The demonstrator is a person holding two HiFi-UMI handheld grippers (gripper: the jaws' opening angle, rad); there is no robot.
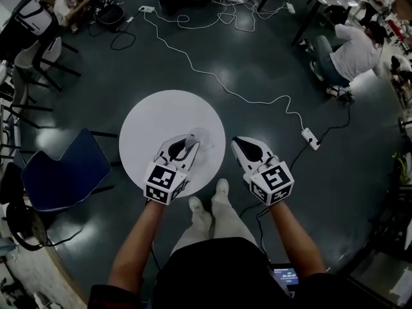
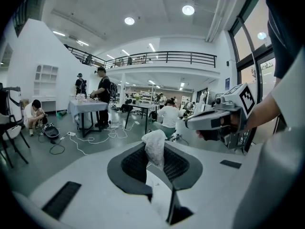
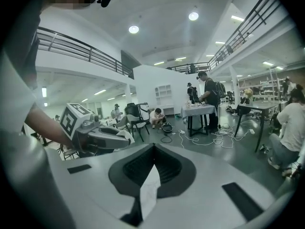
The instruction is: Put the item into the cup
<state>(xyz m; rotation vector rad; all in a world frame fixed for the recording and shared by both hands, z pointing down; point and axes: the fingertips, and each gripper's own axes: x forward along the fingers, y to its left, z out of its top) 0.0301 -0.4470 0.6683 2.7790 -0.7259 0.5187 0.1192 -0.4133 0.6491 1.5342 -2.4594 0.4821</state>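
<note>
My left gripper (image 1: 191, 142) hangs over the near right part of the round white table (image 1: 148, 124). It is shut on a crumpled white item (image 2: 155, 146), which sticks up out of the jaws. The same item shows as a pale lump (image 1: 199, 136) at the left gripper's tip and again past that tip (image 3: 125, 136) in the right gripper view. My right gripper (image 1: 239, 144) is off the table's right edge, level with the left one, jaws together with nothing in them (image 3: 151, 168). Both gripper views look out level across the room. I cannot make out a cup in any view.
A blue chair (image 1: 61, 172) stands left of the table. A white cable with a power strip (image 1: 310, 138) runs across the dark floor to the right. The person's feet (image 1: 212, 201) are just below the table. Other people sit and stand at tables farther off (image 1: 351, 53).
</note>
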